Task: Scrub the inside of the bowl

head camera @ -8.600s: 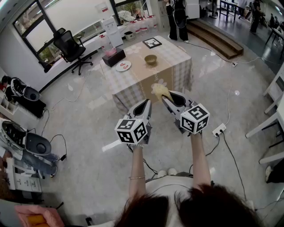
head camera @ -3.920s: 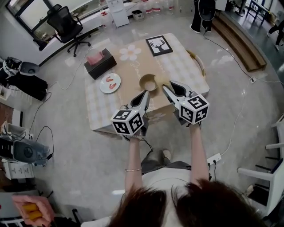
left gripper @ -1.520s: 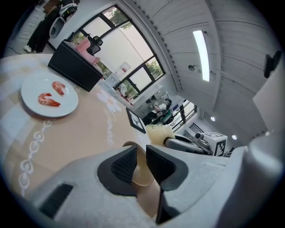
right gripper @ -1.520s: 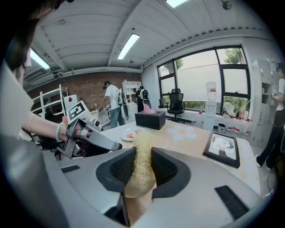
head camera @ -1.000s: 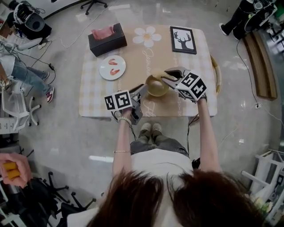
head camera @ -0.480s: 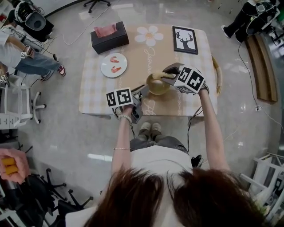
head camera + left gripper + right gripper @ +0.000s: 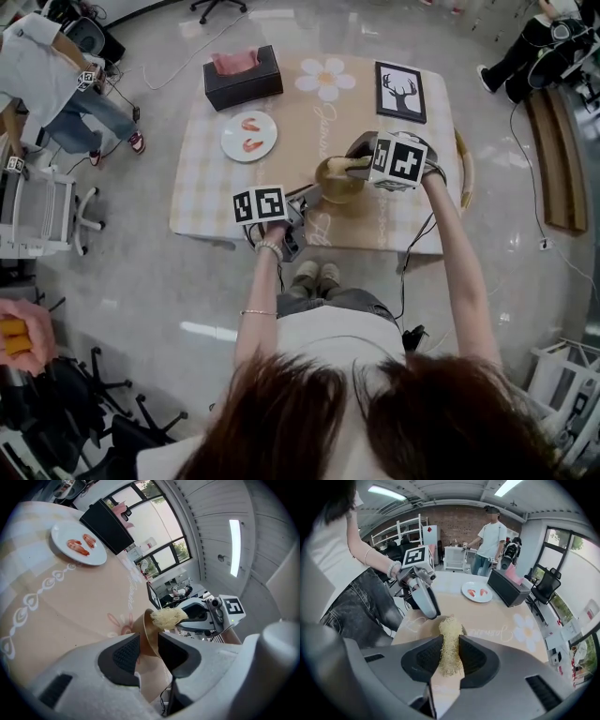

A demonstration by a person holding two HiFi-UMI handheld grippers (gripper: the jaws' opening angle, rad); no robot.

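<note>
Head view: a seated person works two handheld tools over a golden-brown bowl (image 7: 334, 189), which stands on the checked-cloth surface (image 7: 211, 192) not far from its near edge, well apart from the plate of shrimp (image 7: 249, 136) and the tissue box (image 7: 244, 77). The right tool (image 7: 356, 165), angled down over the bowl's mouth, is clamped on a pale loofah scrubber (image 7: 450, 632), the fibres squeezed between both pads with a tuft standing beyond the tips. The left tool (image 7: 149, 640) straddles the bowl's near wall; its jaws have just been opening, and the rim runs through the gap with the pads not visibly pressing on it. That loose hold looks like the main hazard: if scrubbing begins before the left tool closes, the push of the scrubber would likely slide or spin the bowl across the cloth, possibly toward the near edge and the floor below. A pinch on so thin a wall may also slip or tip the bowl once sideways force comes. The springy scrubber could work out of the right tool under hard rubbing, leaving bare jaw tips to scrape the inside.
</note>
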